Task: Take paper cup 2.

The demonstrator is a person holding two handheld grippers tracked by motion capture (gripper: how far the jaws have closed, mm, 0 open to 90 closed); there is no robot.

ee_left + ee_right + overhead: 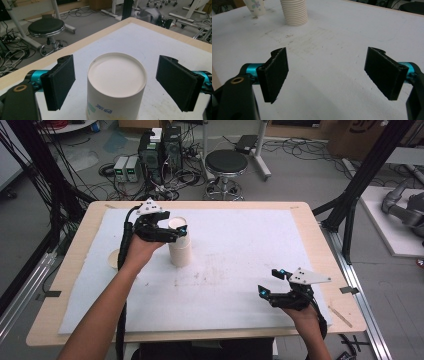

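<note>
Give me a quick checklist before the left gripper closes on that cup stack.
1. left gripper open, jaws either side of the cup stack: ok.
2. Pads apart from the cup walls: ok.
3. Stack upright on the white mat: ok.
4. right gripper open, holding nothing, away from the stack: ok.
5. Single cup apart from the stack: ok.
6. How many cups are nested: cannot tell.

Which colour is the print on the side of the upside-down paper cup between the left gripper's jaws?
Teal-blue print on the white cup, clearest in the left gripper view.
</note>
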